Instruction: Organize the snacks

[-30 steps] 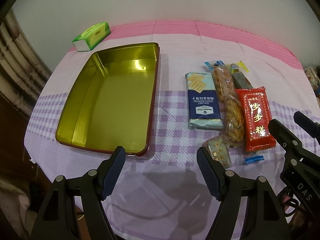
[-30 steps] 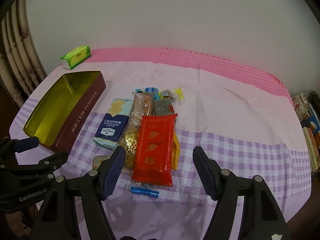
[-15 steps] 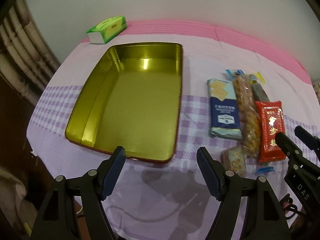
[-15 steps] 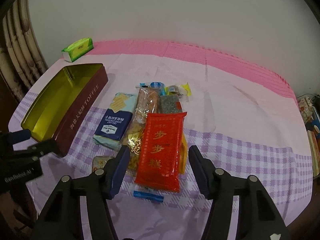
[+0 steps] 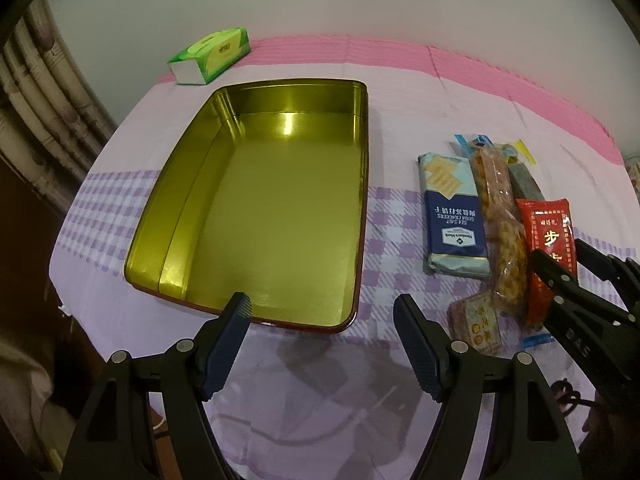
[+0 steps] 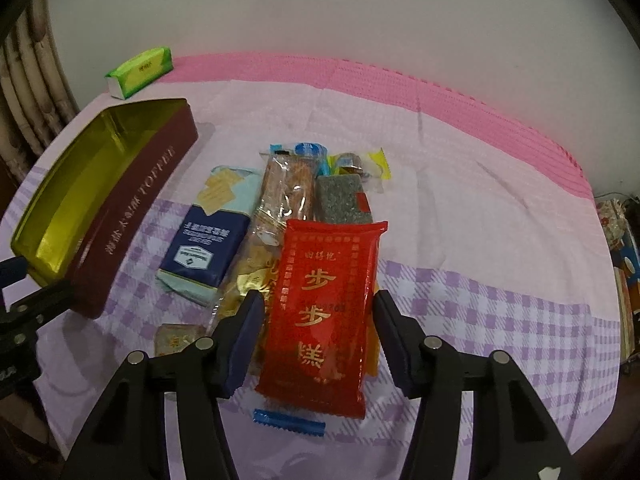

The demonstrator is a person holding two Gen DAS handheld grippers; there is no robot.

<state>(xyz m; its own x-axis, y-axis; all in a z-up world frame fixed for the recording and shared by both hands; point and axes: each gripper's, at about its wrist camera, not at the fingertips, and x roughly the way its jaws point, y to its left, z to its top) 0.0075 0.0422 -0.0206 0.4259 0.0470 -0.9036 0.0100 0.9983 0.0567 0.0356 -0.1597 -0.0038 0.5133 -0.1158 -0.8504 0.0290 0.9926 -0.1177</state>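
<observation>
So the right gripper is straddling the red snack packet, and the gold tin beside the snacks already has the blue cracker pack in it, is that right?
Not quite. The left wrist view shows the gold tin holding nothing; the blue cracker pack lies on the cloth beside it. The rest holds: the right gripper straddles the red snack packet, its jaws closing, pads not yet pressing.

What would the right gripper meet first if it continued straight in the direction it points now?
Most likely the red packet. It already lies between the closing jaws of the right gripper, directly ahead on top of the snack pile. The pads appear not to touch it yet, though depth is unclear.
</observation>
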